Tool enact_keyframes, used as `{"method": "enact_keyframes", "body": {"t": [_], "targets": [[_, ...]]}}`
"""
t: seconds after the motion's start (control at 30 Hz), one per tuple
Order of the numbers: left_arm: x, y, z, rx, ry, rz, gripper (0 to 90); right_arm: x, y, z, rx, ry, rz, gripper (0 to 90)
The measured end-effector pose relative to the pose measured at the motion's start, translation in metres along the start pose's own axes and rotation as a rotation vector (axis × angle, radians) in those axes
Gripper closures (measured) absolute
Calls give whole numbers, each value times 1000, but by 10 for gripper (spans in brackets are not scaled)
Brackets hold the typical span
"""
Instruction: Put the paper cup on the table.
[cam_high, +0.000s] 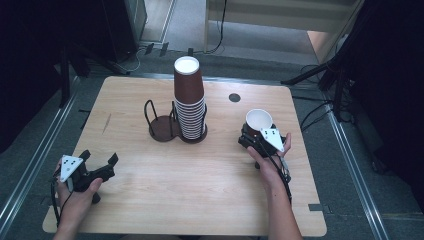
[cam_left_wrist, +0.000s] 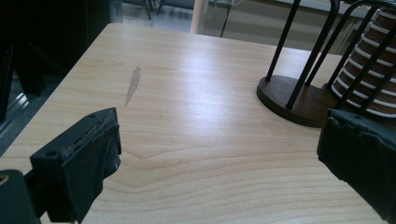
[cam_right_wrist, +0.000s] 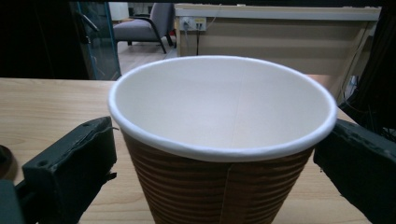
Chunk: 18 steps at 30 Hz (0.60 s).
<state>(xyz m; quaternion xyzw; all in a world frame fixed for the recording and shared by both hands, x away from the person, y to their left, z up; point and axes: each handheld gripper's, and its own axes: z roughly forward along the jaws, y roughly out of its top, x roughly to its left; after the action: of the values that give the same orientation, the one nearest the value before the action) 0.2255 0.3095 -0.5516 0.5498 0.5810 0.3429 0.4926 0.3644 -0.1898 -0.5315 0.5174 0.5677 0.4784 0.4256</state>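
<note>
Left edge of the surface (cam_high: 150, 190): left hand-held gripper (cam_high: 98, 159), held low near the front left corner, jaws spread wide with bare wood between them. A grey three-cornered plate sits on top of it; the dark dots on the plate are not readable as writing. In the left gripper view its own jaws frame a pale streak (cam_left_wrist: 133, 85) in the wood grain, with the holder off to the right.

Centre, toward the back: black wire cup holder (cam_high: 163, 127) with two round dark bases. The left bay stands bare. The right bay carries a tall stack of cups (cam_high: 190, 102), brown ribbed sleeves with white rims, nested upside down, the top cup's white base facing up. No brand or print can be read on them.

Behind and to the right of the stack: a small dark round cap (cam_high: 234, 97) set flush in the surface.

Right side: single paper cup (cam_high: 259, 120), upright, mouth open upward, white inside, brown ribbed outside, unmarked. It stands between the jaws of the right hand-held gripper (cam_high: 251, 135). In the right gripper view the cup (cam_right_wrist: 224, 140) sits between the two pads, which lie at either side of its wall just below the rim; whether they press it or merely flank it cannot be told.
</note>
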Motion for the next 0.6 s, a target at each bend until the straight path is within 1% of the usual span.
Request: {"method": "enact_keyframes", "body": {"t": [0.03, 0.13, 0.23, 0.3, 0.4, 0.43, 0.53, 0.6], "targets": [[0, 0, 0, 1, 2, 2, 6, 0, 2, -2, -4, 5, 6, 0], [-1, 0, 0, 0, 4, 4, 6, -2, 6, -10, -20, 32, 4, 0], [-1, 0, 0, 1, 4, 4, 6, -3, 7, -14, -26, 38, 11, 0], [0, 0, 0, 5, 5, 3, 6, -3, 10, -21, -36, 52, 15, 0], [0, 0, 0, 4, 5, 3, 6, -4, 11, -26, -38, 51, 18, 0], [0, 0, 0, 5, 6, 3, 6, -5, 12, -30, -46, 61, 22, 0], [0, 0, 0, 6, 4, 1, 6, -6, 12, -34, -49, 61, 16, 0], [0, 0, 0, 6, 3, 0, 6, -9, 12, -39, -51, 58, 25, 0]]}}
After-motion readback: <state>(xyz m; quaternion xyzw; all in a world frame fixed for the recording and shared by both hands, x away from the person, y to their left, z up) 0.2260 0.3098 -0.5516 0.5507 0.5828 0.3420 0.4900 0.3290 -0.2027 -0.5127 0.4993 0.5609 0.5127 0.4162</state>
